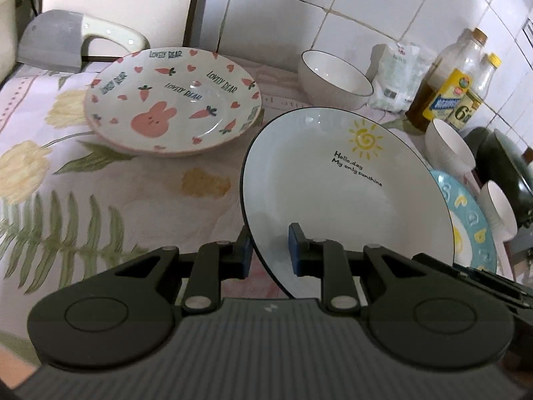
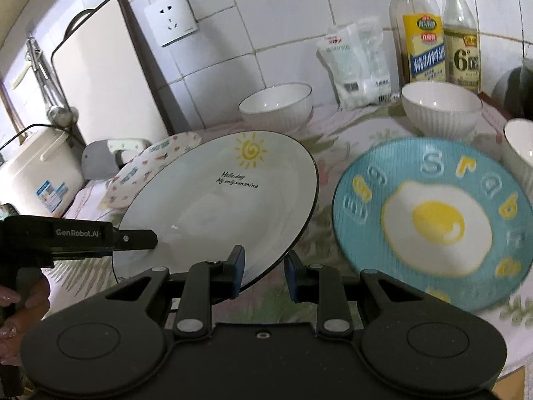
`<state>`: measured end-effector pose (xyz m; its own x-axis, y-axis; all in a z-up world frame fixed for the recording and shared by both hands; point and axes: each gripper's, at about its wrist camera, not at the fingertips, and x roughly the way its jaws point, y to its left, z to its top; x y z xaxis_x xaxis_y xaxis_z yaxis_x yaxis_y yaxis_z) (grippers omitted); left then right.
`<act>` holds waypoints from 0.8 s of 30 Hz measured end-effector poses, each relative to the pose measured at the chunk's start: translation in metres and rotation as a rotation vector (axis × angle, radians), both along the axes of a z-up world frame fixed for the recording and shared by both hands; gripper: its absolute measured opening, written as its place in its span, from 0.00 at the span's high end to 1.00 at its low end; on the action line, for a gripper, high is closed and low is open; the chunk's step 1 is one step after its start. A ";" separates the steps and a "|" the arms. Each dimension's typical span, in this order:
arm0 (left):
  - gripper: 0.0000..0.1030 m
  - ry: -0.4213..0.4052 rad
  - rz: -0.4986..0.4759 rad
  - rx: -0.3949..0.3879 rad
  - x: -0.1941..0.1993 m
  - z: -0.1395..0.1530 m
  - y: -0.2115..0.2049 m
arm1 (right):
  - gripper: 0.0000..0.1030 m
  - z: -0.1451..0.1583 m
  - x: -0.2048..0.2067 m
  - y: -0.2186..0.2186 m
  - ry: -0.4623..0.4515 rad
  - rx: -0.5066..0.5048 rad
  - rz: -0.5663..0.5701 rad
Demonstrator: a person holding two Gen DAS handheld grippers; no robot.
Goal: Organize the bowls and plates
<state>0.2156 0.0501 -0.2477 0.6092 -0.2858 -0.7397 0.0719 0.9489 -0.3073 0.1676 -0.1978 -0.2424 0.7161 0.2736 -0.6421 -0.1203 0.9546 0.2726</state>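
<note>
Left wrist view: the left gripper (image 1: 269, 248) clamps the tilted sun plate (image 1: 346, 193) by its rim. The right gripper (image 2: 265, 271), part-open, straddles the plate's other edge. Bowls look empty.

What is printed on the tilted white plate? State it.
A yellow sun and black script; right wrist view.

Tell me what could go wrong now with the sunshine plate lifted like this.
1. The left hand-held gripper pinches only the rim of the tilted sunshine plate, so it might slip or swing.
2. The plate's far edge hangs close to the egg plate and the bunny plate; a careless move could chip them.
3. The right hand-held gripper sits open at the rim and may bump it.
</note>
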 end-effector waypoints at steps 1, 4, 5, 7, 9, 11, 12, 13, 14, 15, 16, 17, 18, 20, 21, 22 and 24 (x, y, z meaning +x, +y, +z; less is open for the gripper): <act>0.80 0.001 -0.002 -0.002 0.006 -0.002 -0.001 | 0.71 0.000 0.007 0.000 0.000 -0.014 -0.004; 0.80 0.020 -0.002 -0.018 0.021 -0.008 -0.003 | 0.71 0.000 0.021 0.001 0.006 -0.048 -0.015; 0.80 0.030 -0.001 -0.024 0.025 -0.011 -0.003 | 0.71 -0.001 0.025 0.001 0.009 -0.059 -0.019; 0.80 0.048 -0.003 -0.032 0.033 -0.016 -0.004 | 0.71 -0.002 0.032 0.001 0.013 -0.075 -0.027; 0.80 0.067 -0.003 -0.035 0.039 -0.019 -0.005 | 0.70 -0.003 0.038 0.001 0.015 -0.091 -0.030; 0.80 0.081 0.001 -0.045 0.044 -0.022 -0.004 | 0.70 -0.003 0.043 0.000 0.019 -0.093 -0.029; 0.80 0.088 0.002 -0.050 0.046 -0.023 -0.003 | 0.70 -0.003 0.046 0.001 0.018 -0.104 -0.024; 0.80 0.094 0.002 -0.052 0.048 -0.025 -0.003 | 0.70 -0.004 0.049 0.002 0.017 -0.118 -0.020; 0.80 0.096 0.002 -0.051 0.050 -0.025 -0.003 | 0.70 -0.005 0.051 0.004 0.018 -0.132 -0.015; 0.80 0.095 0.001 -0.046 0.051 -0.025 -0.003 | 0.70 -0.006 0.052 0.006 0.016 -0.150 -0.009; 0.80 0.090 -0.006 -0.037 0.052 -0.024 -0.005 | 0.70 -0.006 0.052 0.007 0.005 -0.175 -0.006; 0.80 0.092 -0.015 -0.032 0.053 -0.024 -0.006 | 0.70 -0.005 0.051 0.009 -0.006 -0.204 0.001; 0.80 0.095 -0.020 -0.030 0.054 -0.024 -0.007 | 0.70 -0.005 0.051 0.010 -0.011 -0.222 0.004; 0.80 0.098 -0.020 -0.034 0.054 -0.024 -0.006 | 0.71 -0.003 0.052 0.008 -0.008 -0.214 0.000; 0.80 0.103 -0.018 -0.039 0.055 -0.024 -0.006 | 0.71 -0.003 0.053 0.009 -0.007 -0.219 0.001; 0.80 0.111 -0.017 -0.043 0.056 -0.024 -0.005 | 0.71 -0.003 0.053 0.010 -0.007 -0.233 0.004; 0.80 0.124 -0.016 -0.041 0.057 -0.025 -0.005 | 0.71 -0.004 0.053 0.014 -0.003 -0.259 0.009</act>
